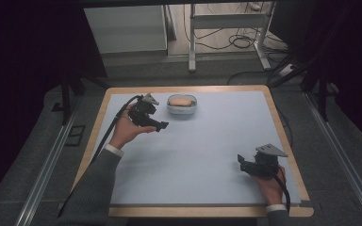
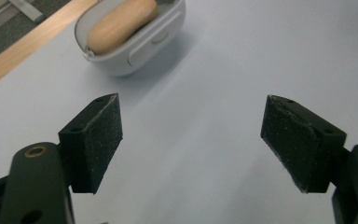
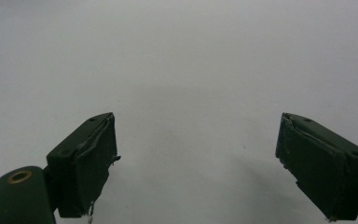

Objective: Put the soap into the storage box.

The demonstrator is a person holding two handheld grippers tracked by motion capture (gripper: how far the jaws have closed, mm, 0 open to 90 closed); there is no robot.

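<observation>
A small white dish [image 1: 182,109] holding a tan oblong piece [image 1: 181,100] stands on the pale mat near the table's far edge. My left gripper [image 1: 162,125] is held just left of and slightly nearer than the dish, and it is open with nothing between its pads. In the left gripper view the dish [image 2: 140,51] and the tan piece [image 2: 121,21] lie ahead at the upper left, apart from the open left gripper [image 2: 193,121]. My right gripper [image 1: 240,161] rests low at the near right of the mat. It is open, and the right gripper [image 3: 198,140] has bare mat between its pads.
The pale blue-grey mat [image 1: 202,141] covers a table with a wooden border [image 1: 96,127]. Beyond the far edge are a white metal frame [image 1: 226,23], cables on the floor and a light cabinet [image 1: 125,28]. Dark rails run along both sides.
</observation>
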